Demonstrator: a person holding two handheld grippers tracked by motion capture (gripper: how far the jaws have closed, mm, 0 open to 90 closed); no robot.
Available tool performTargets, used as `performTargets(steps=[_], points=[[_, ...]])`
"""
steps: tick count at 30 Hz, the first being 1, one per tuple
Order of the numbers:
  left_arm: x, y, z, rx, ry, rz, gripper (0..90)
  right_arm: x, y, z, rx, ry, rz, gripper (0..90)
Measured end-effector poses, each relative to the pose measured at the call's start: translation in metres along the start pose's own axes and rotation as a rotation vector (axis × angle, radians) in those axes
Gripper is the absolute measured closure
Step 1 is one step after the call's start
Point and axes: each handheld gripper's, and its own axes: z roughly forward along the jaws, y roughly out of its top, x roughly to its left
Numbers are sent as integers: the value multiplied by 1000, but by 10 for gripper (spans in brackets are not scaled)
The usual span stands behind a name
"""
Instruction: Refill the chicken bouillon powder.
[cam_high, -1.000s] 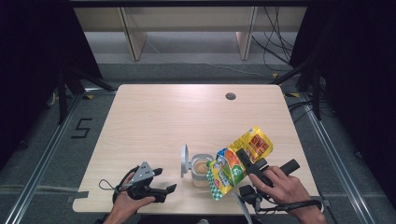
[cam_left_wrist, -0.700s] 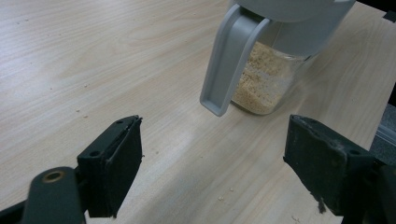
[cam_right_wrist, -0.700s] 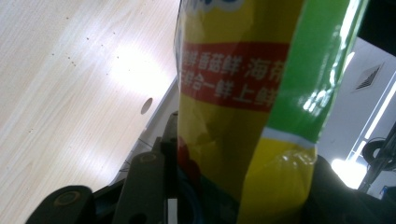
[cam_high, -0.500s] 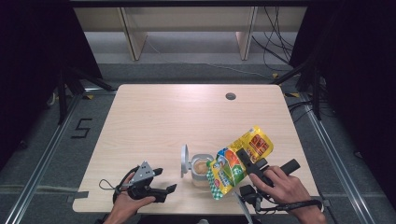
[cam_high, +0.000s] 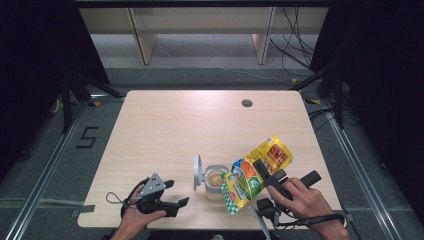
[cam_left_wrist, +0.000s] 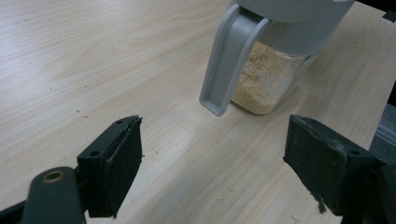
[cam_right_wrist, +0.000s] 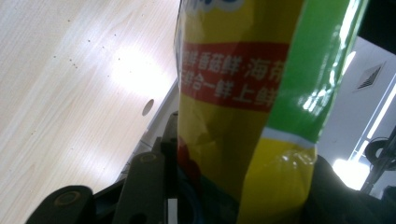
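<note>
- Right tongs (cam_high: 265, 172): clamped on a yellow-green snack bag (cam_high: 252, 172), tilted mouth-down over a clear container (cam_high: 216, 181) just left of them.
- Left tongs (cam_high: 175, 192): spread wide and empty, resting low on the table (cam_high: 175, 125), container with beige crumbs (cam_left_wrist: 261, 84) just ahead.
- Container's grey lid (cam_high: 198, 171): flipped up on the side nearer the left tongs.

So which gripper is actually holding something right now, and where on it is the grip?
The right gripper clamps the yellow and green bag across its middle, tilted over the jar. The left gripper stands open, holding nothing.
</note>
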Motion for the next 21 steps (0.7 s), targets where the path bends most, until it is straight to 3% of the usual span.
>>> performTargets(steps=[21], points=[[0,0,0,-6,-6,-2,187,3,-4,1,-23,12,45,637]])
